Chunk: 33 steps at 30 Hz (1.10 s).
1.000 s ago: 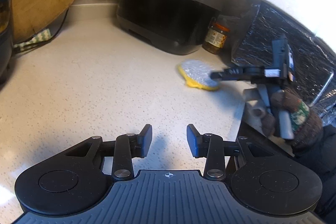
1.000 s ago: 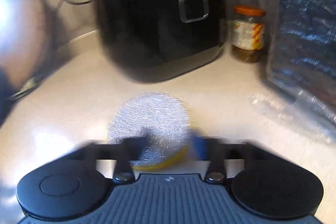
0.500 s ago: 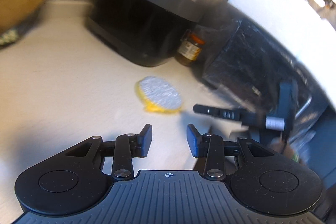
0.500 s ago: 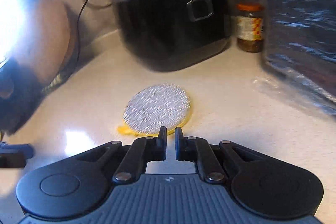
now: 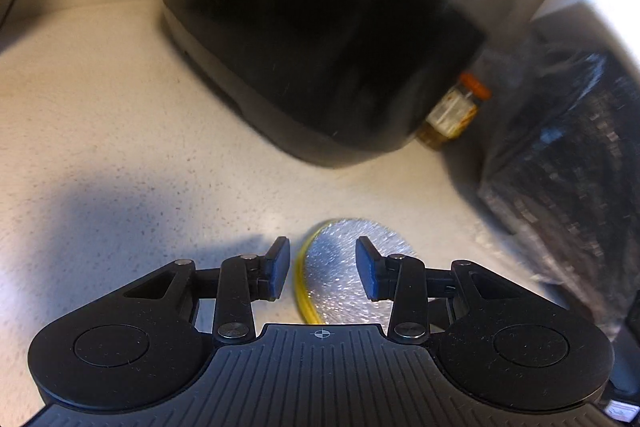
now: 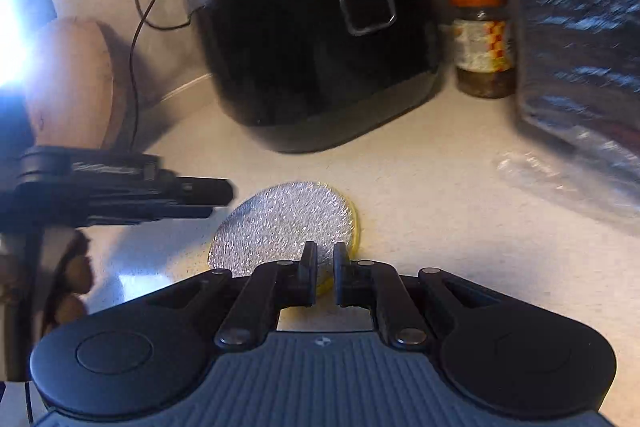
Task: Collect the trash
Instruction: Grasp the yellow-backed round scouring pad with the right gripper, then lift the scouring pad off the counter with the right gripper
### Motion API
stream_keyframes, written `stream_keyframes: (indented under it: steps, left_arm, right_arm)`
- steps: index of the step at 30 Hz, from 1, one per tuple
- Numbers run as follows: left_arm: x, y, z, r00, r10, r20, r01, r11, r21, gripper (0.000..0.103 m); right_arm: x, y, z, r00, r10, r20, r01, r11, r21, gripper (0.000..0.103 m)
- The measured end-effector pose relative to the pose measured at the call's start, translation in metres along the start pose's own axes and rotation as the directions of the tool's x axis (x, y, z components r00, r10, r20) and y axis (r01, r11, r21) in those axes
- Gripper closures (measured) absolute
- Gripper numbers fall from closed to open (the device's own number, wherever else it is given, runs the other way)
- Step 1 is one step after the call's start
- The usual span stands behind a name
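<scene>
We have swung our left gripper (image 5: 322,273) in over the round silver-and-yellow scouring pad (image 5: 352,267), jaws apart, while our right gripper (image 6: 325,273) pulled back, fingers nearly closed.

Both wrist cameras are sitting low over the countertop (image 5: 100,147), looking forward along their own fingers toward its back edge. The left view is angling in from the left, close to the black cooker (image 5: 320,39). The right view is facing it squarely, seemingly from slightly farther back. Both are sharing the round scrub pad (image 6: 284,223) and the jar (image 6: 484,47).
</scene>
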<state>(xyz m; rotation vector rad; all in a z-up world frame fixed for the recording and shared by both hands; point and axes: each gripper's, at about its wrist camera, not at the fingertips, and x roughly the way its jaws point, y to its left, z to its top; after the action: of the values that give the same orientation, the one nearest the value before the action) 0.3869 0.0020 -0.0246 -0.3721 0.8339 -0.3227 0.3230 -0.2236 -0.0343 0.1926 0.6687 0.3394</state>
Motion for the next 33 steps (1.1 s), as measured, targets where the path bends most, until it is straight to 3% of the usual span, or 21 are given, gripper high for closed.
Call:
stream_keyframes:
  steps: [3, 7, 10, 13, 16, 18, 21, 24, 26, 28, 30, 33]
  left_arm:
    - [0.012, 0.001, -0.001, 1.0, -0.026, -0.013, 0.026, 1.0, -0.007, 0.064]
    - [0.012, -0.002, -0.003, 0.997, -0.065, -0.032, 0.064, 0.998, -0.022, 0.057]
    - [-0.005, -0.005, -0.013, 0.992, -0.109, -0.062, 0.105, 0.993, -0.06, 0.057]
    - [-0.034, -0.006, -0.032, 0.978, -0.202, -0.057, 0.197, 0.976, -0.088, 0.058]
    - [-0.06, -0.009, -0.056, 0.962, -0.262, -0.079, 0.255, 0.963, -0.091, 0.065]
    - [-0.07, -0.015, -0.07, 0.963, -0.247, -0.108, 0.243, 0.969, -0.055, 0.072]
    - [-0.08, -0.023, -0.079, 0.981, -0.174, -0.091, 0.179, 0.983, 0.044, 0.072]
    - [-0.082, -0.024, -0.071, 0.993, -0.119, 0.024, 0.117, 0.99, 0.082, 0.072]
    - [-0.076, -0.024, -0.06, 0.99, -0.091, 0.103, 0.081, 0.992, 0.102, 0.072]
    - [-0.062, -0.028, -0.05, 0.99, -0.058, 0.127, 0.037, 0.986, 0.161, 0.072]
    - [-0.046, -0.027, -0.044, 0.992, -0.059, 0.11, 0.039, 0.984, 0.177, 0.072]
    - [-0.025, -0.028, -0.045, 0.994, -0.111, 0.02, 0.107, 0.983, 0.15, 0.072]
  right_arm:
    - [0.0, -0.001, 0.0, 1.0, 0.021, 0.008, -0.021, 1.0, -0.013, 0.094]
    - [-0.004, -0.01, 0.0, 0.998, 0.063, 0.007, -0.063, 0.997, 0.033, 0.091]
    - [-0.014, -0.012, -0.005, 0.997, 0.075, 0.009, -0.075, 0.996, 0.051, 0.089]
    - [-0.031, -0.003, -0.015, 0.995, 0.094, 0.011, -0.095, 0.995, 0.04, 0.088]
    - [-0.056, 0.011, -0.029, 0.986, 0.169, 0.001, -0.169, 0.985, 0.039, 0.088]
    - [-0.071, 0.023, -0.039, 0.974, 0.226, -0.009, -0.226, 0.974, 0.011, 0.088]
    - [-0.097, 0.04, -0.054, 0.981, 0.193, 0.03, -0.191, 0.979, -0.068, 0.086]
    - [-0.115, 0.041, -0.063, 0.989, 0.126, 0.074, -0.122, 0.991, -0.059, 0.068]
    - [-0.119, 0.035, -0.068, 0.993, 0.073, 0.09, -0.072, 0.997, -0.018, 0.045]
    - [-0.121, 0.026, -0.075, 0.995, 0.039, 0.091, -0.042, 0.999, 0.03, 0.042]
    - [-0.12, 0.016, -0.083, 0.996, 0.036, 0.081, -0.044, 0.995, 0.092, 0.042]
    - [-0.121, 0.005, -0.097, 0.995, 0.056, 0.087, -0.071, 0.981, 0.178, 0.038]
